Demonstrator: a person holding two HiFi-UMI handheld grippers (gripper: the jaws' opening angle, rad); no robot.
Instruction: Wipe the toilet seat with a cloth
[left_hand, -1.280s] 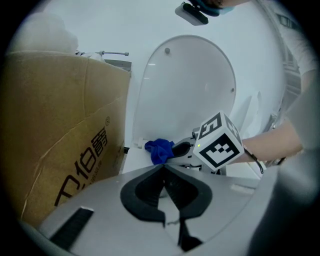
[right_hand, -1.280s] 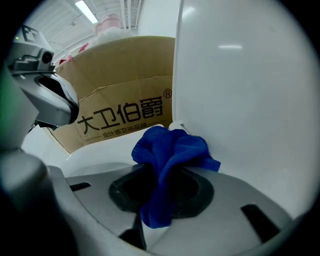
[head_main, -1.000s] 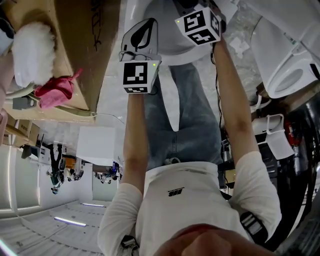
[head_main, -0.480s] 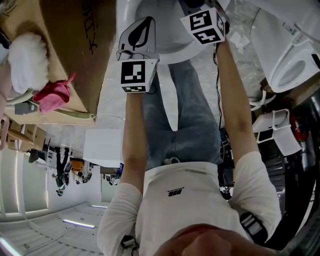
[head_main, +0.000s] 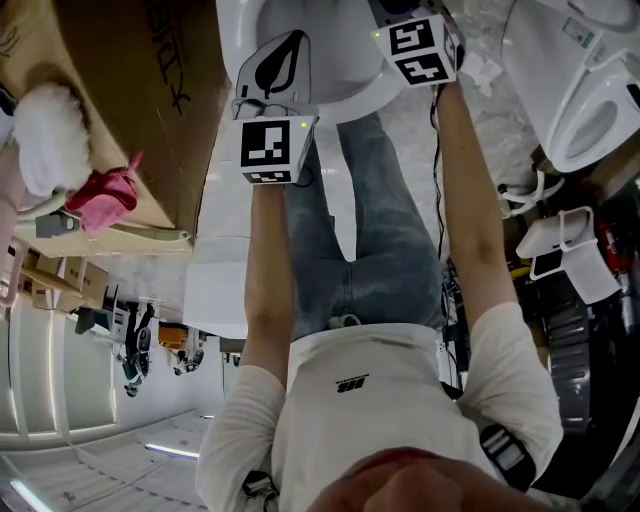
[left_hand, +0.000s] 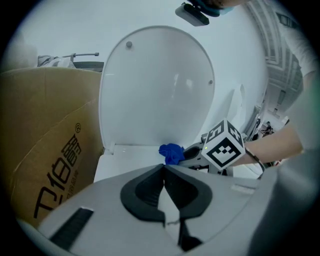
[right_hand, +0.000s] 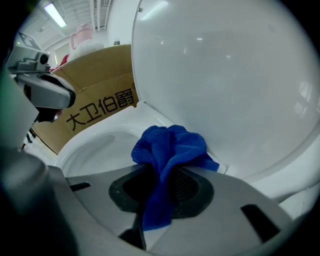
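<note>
The right gripper (right_hand: 165, 175) is sitting slightly farther right in the head view than a second ago, its jaws clamping the blue cloth (right_hand: 170, 145), which is bunching against the toilet seat's (right_hand: 120, 125) rear edge, below the raised lid (left_hand: 155, 90). The left gripper (left_hand: 164, 175) is hovering nearby, jaws together and empty.

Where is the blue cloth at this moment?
In the right gripper view, the blue cloth is clamped in the right gripper, bunched over the rear of the toilet seat, just below the raised lid.
</note>
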